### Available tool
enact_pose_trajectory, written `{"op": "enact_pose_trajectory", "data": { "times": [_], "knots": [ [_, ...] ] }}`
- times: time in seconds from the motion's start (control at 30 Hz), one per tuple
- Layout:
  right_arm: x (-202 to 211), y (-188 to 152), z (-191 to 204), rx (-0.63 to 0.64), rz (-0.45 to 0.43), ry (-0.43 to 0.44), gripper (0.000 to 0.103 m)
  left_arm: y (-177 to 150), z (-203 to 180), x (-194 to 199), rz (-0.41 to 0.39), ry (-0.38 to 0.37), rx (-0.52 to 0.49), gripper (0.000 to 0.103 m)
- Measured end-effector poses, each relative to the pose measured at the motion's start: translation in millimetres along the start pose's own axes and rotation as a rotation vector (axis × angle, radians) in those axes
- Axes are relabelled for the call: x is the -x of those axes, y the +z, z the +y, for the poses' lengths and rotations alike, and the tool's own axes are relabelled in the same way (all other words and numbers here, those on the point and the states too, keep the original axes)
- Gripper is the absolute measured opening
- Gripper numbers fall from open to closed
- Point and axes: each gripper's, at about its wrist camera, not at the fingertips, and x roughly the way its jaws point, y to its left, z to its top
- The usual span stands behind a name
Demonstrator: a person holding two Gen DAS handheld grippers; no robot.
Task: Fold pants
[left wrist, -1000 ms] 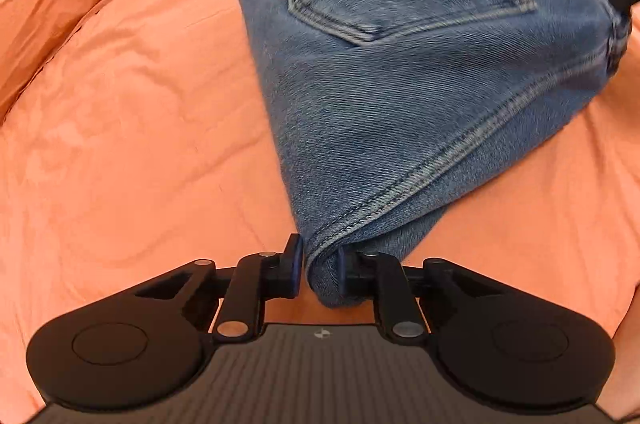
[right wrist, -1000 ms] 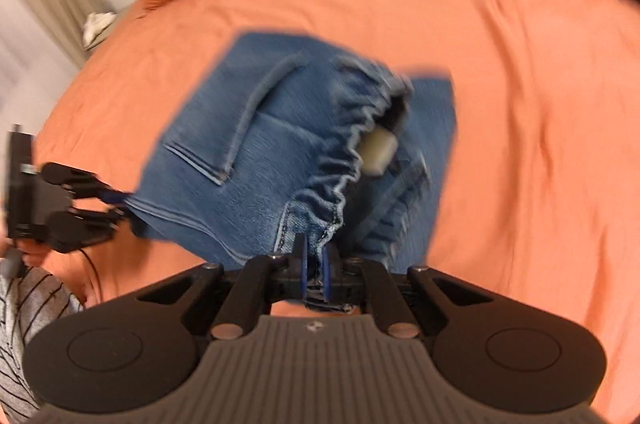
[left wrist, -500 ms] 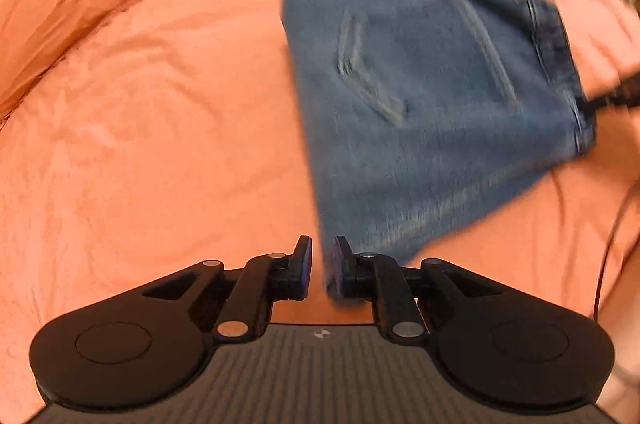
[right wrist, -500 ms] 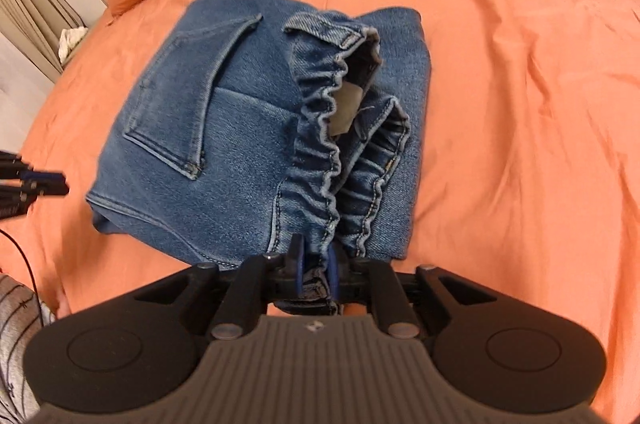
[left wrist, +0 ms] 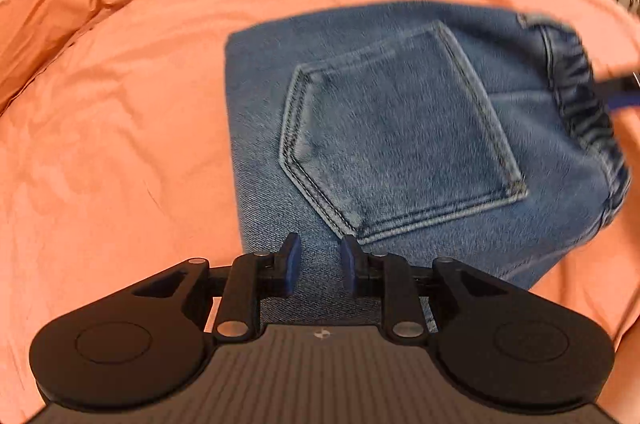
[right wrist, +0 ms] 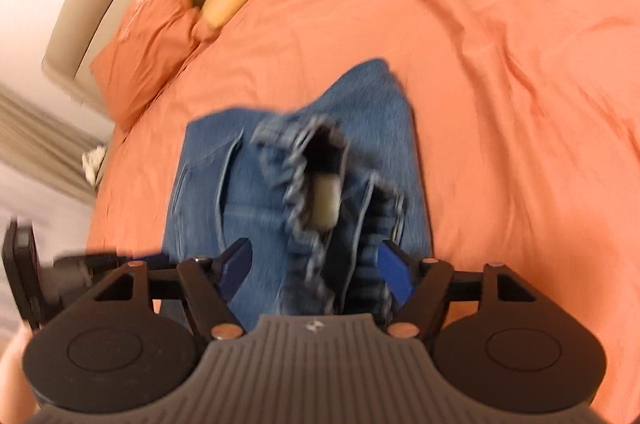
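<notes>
Folded blue pants (left wrist: 392, 144) lie on an orange bedspread (left wrist: 120, 128), back pocket up. The left gripper (left wrist: 316, 258) hangs just over their near edge, fingers slightly apart, holding nothing. The right gripper (right wrist: 316, 270) has fingers spread wide on either side of the waistband (right wrist: 308, 208), likely just released. Motion blur hides the layers underneath.

Left claw (left wrist: 316, 260): black linkage arms, blue-faced fingers (left wrist: 291, 258), silver pivot pins, two round black discs at the base.
Right claw (right wrist: 316, 274): same black build, bright blue pads (right wrist: 396, 274), ribbed grey housing carrying a small white logo.
Skin: pale patch at the right view's lower-left edge.
</notes>
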Motion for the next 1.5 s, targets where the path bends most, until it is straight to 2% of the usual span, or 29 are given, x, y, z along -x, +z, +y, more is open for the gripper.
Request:
{"op": "enact_pose_trajectory", "data": {
  "times": [0.13, 0.2, 0.27, 0.37, 0.47, 0.57, 0.67, 0.77, 0.93, 1.03, 1.13, 1.2, 1.33, 1.43, 1.5],
  "knots": [
    [-25.2, 16.3, -15.0, -0.123, 0.035, 0.039, 0.068, 2.5, 1.5, -10.3, 0.04, -0.011, -0.001, 0.028],
    [-29.9, 19.2, -17.0, -0.138, 0.03, 0.038, 0.066, 2.9, 3.6, -13.0, 0.045, -0.02, 0.01, 0.028],
    [-29.0, 22.8, -11.5, -0.095, 0.022, 0.061, 0.028, 1.9, 5.1, -13.9, 0.046, -0.028, 0.016, 0.028],
    [-21.4, 27.0, 18.8, 0.077, 0.004, 0.004, 0.017, 0.4, 6.7, -12.5, 0.041, -0.032, 0.015, 0.028],
    [0.3, 38.4, 52.2, 0.206, -0.072, 0.05, 0.013, -2.0, 12.9, -9.1, 0.011, -0.039, 0.04, 0.028],
    [24.2, 53.9, 93.5, 0.367, -0.156, 0.071, 0.013, -4.7, 20.4, 0.8, -0.041, -0.09, 0.097, 0.024],
    [22.1, 69.8, 109.6, 0.432, -0.153, 0.017, 0.013, -5.2, 22.2, 7.6, -0.063, -0.109, 0.112, 0.023],
    [3.3, 79.5, 85.1, 0.388, -0.094, -0.064, 0.012, -8.7, 19.9, 4.5, -0.051, -0.114, 0.107, 0.02],
    [-30.2, 72.1, 13.8, 0.24, -0.027, -0.168, 0.009, -10.7, 19.2, -6.7, -0.054, -0.177, 0.096, 0.02],
    [-45.1, 68.5, -2.8, 0.209, -0.039, -0.178, 0.01, -11.8, 15.4, -11.8, -0.055, -0.182, 0.088, 0.02],
    [-51.3, 68.8, 0.9, 0.222, -0.031, -0.209, 0.011, -12.0, 15.3, -11.2, -0.053, -0.189, 0.103, 0.02],
    [-50.0, 71.1, 11.1, 0.238, -0.02, -0.232, 0.014, -13.7, 15.7, -8.6, -0.058, -0.183, 0.1, 0.02],
    [-26.3, 58.0, 32.5, 0.359, -0.073, -0.295, 0.033, -17.9, 3.8, -1.8, -0.079, -0.133, 0.074, 0.02],
    [0.8, 36.2, 45.8, 0.439, -0.136, -0.321, 0.034, -21.7, -1.6, 8.6, -0.097, -0.114, 0.076, 0.026],
    [16.4, 17.0, 54.5, 0.471, -0.158, -0.297, 0.034, -24.2, -4.8, 13.8, -0.097, -0.09, 0.066, 0.027]
  ]
}}
